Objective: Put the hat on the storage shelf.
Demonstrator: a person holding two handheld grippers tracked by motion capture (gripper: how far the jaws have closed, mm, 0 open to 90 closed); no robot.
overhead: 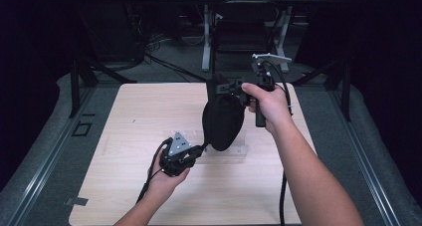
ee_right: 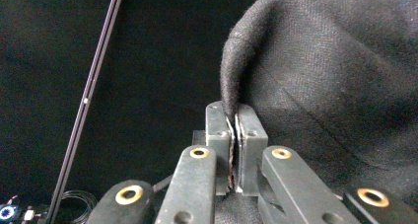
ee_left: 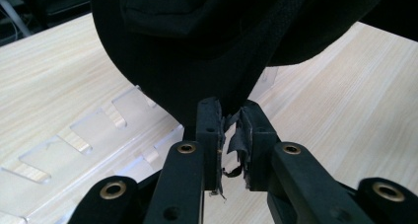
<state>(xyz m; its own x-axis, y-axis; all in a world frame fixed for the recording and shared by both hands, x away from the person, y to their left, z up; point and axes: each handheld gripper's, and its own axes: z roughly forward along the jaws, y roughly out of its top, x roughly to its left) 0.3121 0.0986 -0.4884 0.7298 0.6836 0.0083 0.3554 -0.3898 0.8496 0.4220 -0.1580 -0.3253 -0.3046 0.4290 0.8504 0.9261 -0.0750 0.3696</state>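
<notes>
Dark room; pale wood worktop (overhead: 149, 196), grey floor around it, desk legs far back. Black cloth bag (overhead: 222, 119) hangs over worktop centre, strung between both claws. Right claw (ee_right: 233, 116), raised at far right, clamped on the bag's upper edge. Left claw (ee_left: 231, 116), low and near, just left of the bag, pinching its bottom tip. Clear plastic slotted rack (ee_left: 88, 130) lies flat on worktop beneath the bag.

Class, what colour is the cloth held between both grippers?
Black cloth, clearest in the high view.
</notes>
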